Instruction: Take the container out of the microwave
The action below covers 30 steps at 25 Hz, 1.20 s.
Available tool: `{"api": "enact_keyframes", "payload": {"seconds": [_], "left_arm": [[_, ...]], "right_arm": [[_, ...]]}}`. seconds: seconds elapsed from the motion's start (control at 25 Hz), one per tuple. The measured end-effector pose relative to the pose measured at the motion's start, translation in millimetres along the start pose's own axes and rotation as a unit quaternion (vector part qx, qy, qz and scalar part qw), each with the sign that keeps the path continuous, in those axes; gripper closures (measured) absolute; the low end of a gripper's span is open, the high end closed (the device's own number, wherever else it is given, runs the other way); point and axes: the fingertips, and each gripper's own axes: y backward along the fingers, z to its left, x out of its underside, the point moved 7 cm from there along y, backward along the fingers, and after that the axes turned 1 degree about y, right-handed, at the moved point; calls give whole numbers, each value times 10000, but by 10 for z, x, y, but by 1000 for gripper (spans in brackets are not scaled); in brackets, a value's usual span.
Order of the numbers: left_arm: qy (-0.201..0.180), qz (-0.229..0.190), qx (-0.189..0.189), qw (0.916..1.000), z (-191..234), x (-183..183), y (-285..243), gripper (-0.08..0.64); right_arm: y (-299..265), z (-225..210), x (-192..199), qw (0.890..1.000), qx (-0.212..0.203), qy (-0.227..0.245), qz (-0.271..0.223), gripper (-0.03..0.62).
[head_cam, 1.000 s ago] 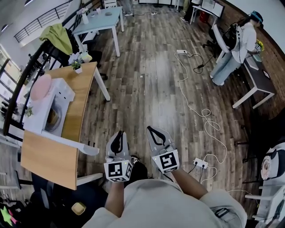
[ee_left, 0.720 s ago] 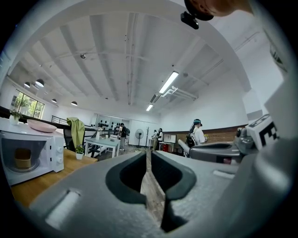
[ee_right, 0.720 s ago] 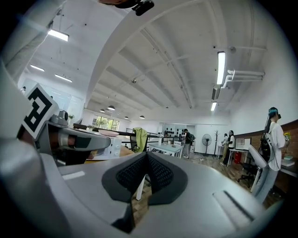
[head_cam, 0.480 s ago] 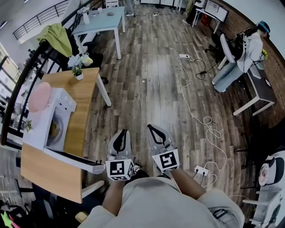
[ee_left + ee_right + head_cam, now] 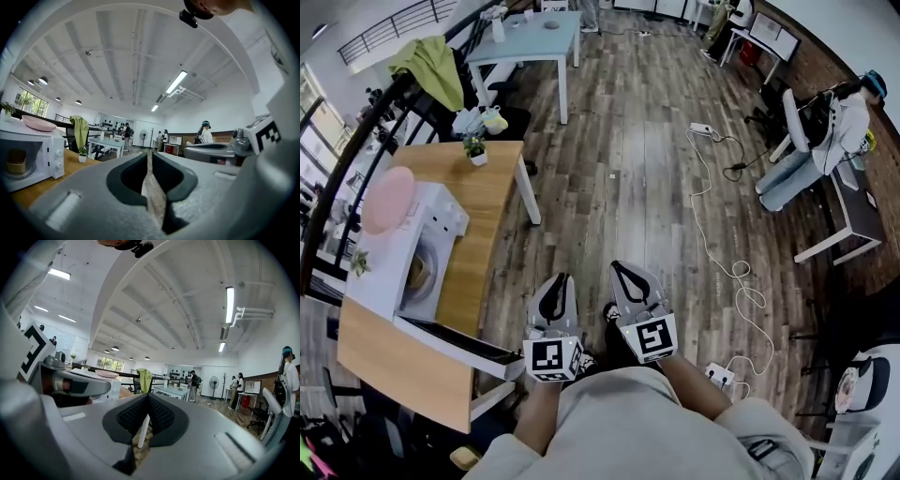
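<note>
I carry both grippers level and side by side ahead of me, well apart from the microwave (image 5: pixel 394 248) off to my left. I take that as a travelling pose, since the reach has not begun and there is nothing to hold yet. The left gripper (image 5: pixel 554 281) has its jaws clenched tip to tip with nothing between them, only floorboards showing through the slot behind the pads. The right gripper (image 5: pixel 621 272) is the same, pads pressed together and empty.

The tan container (image 5: pixel 17 161) sits inside the microwave cavity, untouched. The microwave door (image 5: pixel 459 344) hangs swung open toward my side, so by my reckoning the way in is already clear. What remains is to turn left, part a pair of jaws and go in. A pink dish (image 5: pixel 389 199) rests on top of the microwave.

The microwave stands on a wooden table (image 5: pixel 492 187) with a small potted plant (image 5: pixel 475 147) at its far corner. Around it is an open room with a dark plank floor (image 5: pixel 619 169) and a white cable (image 5: pixel 712 216) snaking across the boards. There is a pale blue table (image 5: pixel 525 42) further off and a green cloth (image 5: pixel 431 70) draped near it. A person (image 5: pixel 848 117) stands by a desk on the right, well clear of my path
</note>
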Motion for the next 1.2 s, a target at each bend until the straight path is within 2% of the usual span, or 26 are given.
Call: {"api": "enact_keyframes", "payload": {"seconds": [0.28,0.64,0.84,1.0,1.2], "left_arm": [[67,11,-486,9988,325,25,-195,522],[116,91,-1200,9927,767,-11,-630,522],[145,88,-1705,9852,1006,-28,-848,522],[175,182,-2067,9781,1205,9,-1039,522],[143,274,-2681,9629,1457,16,-1174,522]], "right_arm": [[-514,-27,118,9991,-385,-184,-26,581],[-1497,-93,92,9913,-1277,-185,-241,581],[-2041,-51,64,9806,-1923,-110,-374,581],[-2440,-52,75,9712,-2323,-233,-465,581],[-2836,-56,129,9522,-3000,-286,-505,581]]}}
